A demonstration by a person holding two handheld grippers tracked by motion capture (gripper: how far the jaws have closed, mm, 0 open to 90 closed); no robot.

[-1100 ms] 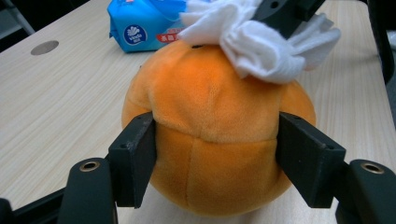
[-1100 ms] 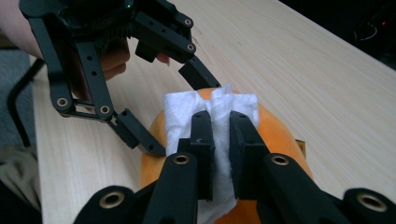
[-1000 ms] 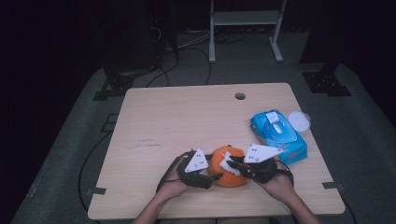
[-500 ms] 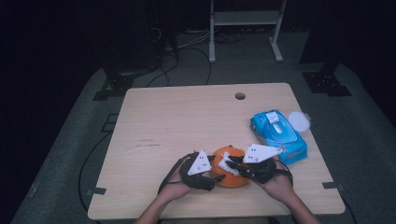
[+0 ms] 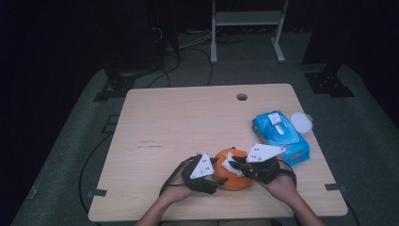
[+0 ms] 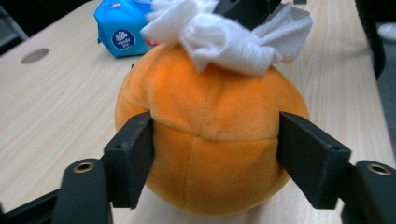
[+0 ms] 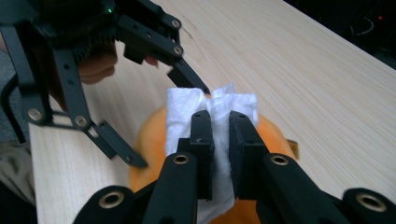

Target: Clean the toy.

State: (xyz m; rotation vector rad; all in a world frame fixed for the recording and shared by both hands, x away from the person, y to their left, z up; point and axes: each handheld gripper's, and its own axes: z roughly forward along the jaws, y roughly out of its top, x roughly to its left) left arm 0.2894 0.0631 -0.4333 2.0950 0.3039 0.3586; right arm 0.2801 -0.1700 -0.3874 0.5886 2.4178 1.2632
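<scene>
Where the light-wood counter [image 5: 188, 127] nears the person's edge, a round orange plush ball [image 6: 210, 126] sits, soft and fuzzy, with stitched seams crossing its front. A crumpled white tissue [image 7: 212, 116], thin and creased, lies on its top. The counter is pale laminate with fine grain and a small round cable hole [image 5: 242, 97] near its far edge. To the right lies a blue, glossy pack of wipes [image 5: 280, 136], and just beyond it a flat white round lid [image 5: 301, 122]. Around the counter the room is dark, with grey carpet, cables on the floor and the legs of a metal rack [image 5: 247, 28] at the back.

The left gripper [image 6: 215, 158] has its black, blocky jaws on either side of the ball, one at each flank at the level of the seam; they have just been opening a little, and in the left gripper view both pads appear to touch the plush, which bulges slightly between them. The right gripper [image 7: 219, 135] comes over the top of the ball, its jaws narrow and pinched on a fold of the tissue, which rests against the plush.
</scene>
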